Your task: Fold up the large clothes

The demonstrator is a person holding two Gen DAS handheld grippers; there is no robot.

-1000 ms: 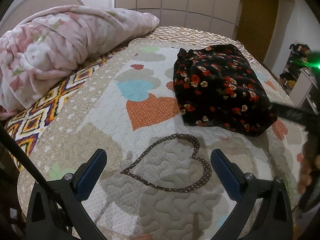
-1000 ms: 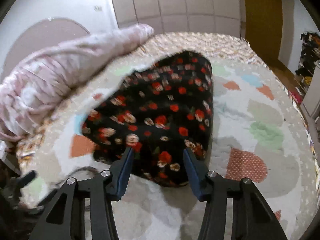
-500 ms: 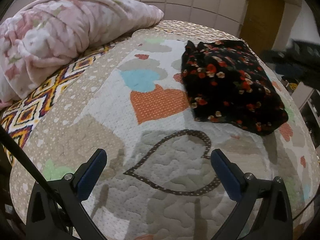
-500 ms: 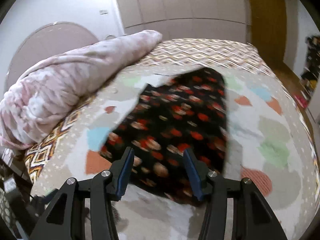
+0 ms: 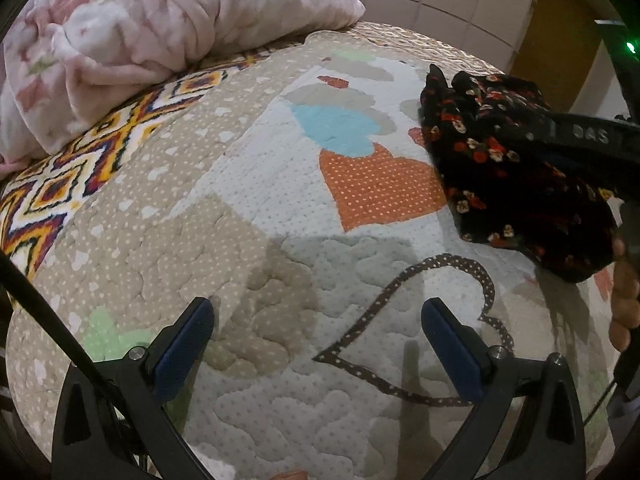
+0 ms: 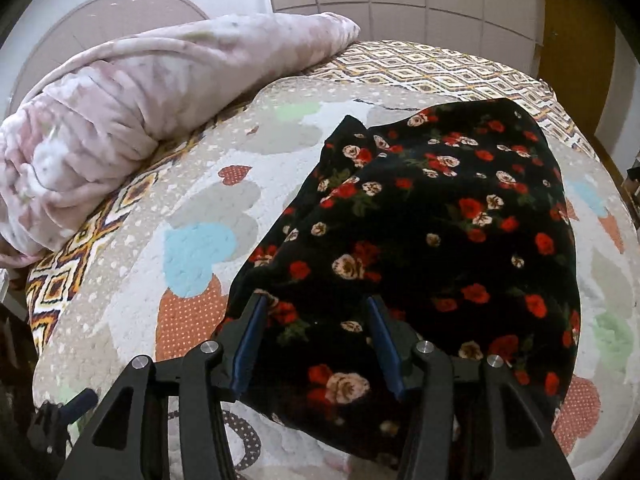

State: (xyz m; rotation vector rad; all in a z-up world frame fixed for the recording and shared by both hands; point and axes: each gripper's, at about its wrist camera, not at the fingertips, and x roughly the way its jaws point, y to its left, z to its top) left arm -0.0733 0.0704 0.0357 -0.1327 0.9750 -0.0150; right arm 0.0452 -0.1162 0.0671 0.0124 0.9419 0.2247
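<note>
**Right wrist view: a folded bundle that could come undone**

Right wrist view puts the right hand-held gripper (image 6: 316,340) low in the frame with its jaws half apart over the near edge of the floral garment (image 6: 440,220); we cannot tell whether the pads press the cloth. We judge the risk to be a pinch that catches only the top layer — lifting would peel the fold open. The left hand-held gripper (image 5: 316,344) stands wide apart and empty over the quilt (image 5: 240,200), at the bottom of its frame. The garment is black with red and cream roses, loosely folded and rumpled, at centre right on the bed.
</note>
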